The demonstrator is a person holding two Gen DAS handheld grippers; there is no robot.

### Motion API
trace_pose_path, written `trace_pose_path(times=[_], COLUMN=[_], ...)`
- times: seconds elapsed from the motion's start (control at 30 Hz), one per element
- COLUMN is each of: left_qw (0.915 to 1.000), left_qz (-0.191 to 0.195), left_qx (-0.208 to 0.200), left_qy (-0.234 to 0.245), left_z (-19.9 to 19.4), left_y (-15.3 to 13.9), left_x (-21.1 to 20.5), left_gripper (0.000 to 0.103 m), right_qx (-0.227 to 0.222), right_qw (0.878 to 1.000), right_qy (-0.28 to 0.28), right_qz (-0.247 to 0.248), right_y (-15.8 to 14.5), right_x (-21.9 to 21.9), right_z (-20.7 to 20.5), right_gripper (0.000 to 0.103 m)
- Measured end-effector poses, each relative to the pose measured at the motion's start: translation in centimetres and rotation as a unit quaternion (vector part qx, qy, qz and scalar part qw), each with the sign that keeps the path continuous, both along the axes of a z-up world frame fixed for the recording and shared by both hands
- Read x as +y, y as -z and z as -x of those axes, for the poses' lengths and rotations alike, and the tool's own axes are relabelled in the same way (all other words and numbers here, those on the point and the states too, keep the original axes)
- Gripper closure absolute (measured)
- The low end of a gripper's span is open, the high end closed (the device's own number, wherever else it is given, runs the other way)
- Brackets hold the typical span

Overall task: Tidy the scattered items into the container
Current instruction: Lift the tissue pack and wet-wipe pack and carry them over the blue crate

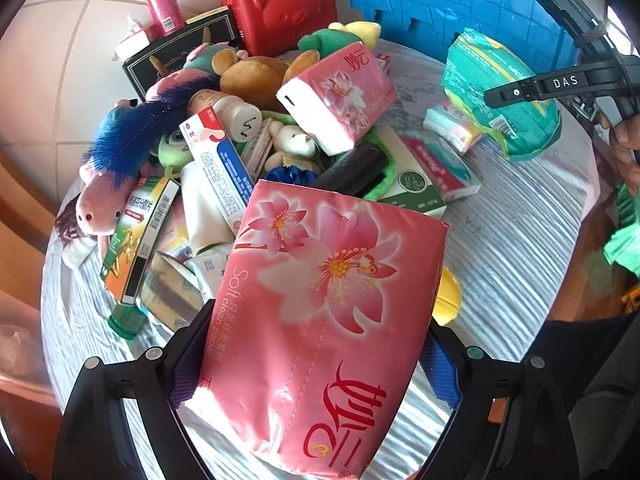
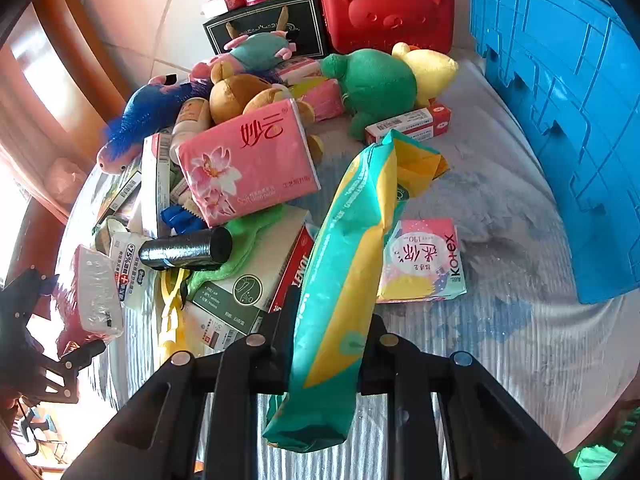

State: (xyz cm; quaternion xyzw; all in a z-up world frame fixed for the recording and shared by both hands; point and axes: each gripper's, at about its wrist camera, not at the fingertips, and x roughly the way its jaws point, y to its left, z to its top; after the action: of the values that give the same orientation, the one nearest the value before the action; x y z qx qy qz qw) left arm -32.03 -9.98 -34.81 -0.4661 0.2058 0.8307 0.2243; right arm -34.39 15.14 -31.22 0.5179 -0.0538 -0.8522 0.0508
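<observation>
My left gripper (image 1: 316, 360) is shut on a large pink tissue pack (image 1: 320, 312) with a flower print, held above the table. My right gripper (image 2: 332, 336) is shut on a teal and yellow soft pack (image 2: 344, 280), gripped near its lower end and held above the table; the same pack shows in the left wrist view (image 1: 504, 92). The blue crate (image 2: 560, 120) stands at the far right. A pile of scattered items lies at the left: a second pink tissue pack (image 2: 248, 160), plush toys, boxes, a black roll (image 2: 188, 250).
A red bear case (image 2: 388, 8) and a black box (image 2: 272, 24) stand at the back. A Kotex pack (image 2: 424, 264) and a red-white box (image 2: 408, 124) lie on the grey cloth (image 2: 520, 340). A green and yellow plush (image 2: 380, 84) lies near the crate.
</observation>
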Motion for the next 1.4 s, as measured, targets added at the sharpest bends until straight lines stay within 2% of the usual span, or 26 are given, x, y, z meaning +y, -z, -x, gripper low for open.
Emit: trace_pose_path(times=[0.3,0.47,0.77,1.13,1.4], left_qw=[0.9996,0.9985,0.9941,0.9844,0.9767], left_qz=[-0.002,-0.013,-0.005,-0.012,-0.021], left_qx=[0.025,0.038,0.078,0.123,0.16], left_qy=[-0.014,-0.036,-0.075,-0.125,-0.141], left_z=[-0.3,0.2,1.0,1.9,2.4], left_y=[-2.7,-4.6,-8.6,-14.0,-18.1], left_x=[0.0,-0.5,0.0,3.3,6.7], left_gripper=[0.013,0.013,0.013,0.013,0.013], right_qx=[0.027,0.052,0.096,0.156,0.187], right_qw=[1.0,0.998,0.993,0.981,0.973], right_qy=[-0.015,-0.032,-0.068,-0.11,-0.125], right_qz=[0.0,0.008,0.021,0.041,0.057], right_y=[-3.5,-6.1,-10.5,-15.7,-18.2], right_x=[1.0,1.0,1.5,3.8,6.5], right_z=[0.1,0.3,0.7,0.4,0.6], right_gripper=[0.082,0.082,0.082,0.082,0.082])
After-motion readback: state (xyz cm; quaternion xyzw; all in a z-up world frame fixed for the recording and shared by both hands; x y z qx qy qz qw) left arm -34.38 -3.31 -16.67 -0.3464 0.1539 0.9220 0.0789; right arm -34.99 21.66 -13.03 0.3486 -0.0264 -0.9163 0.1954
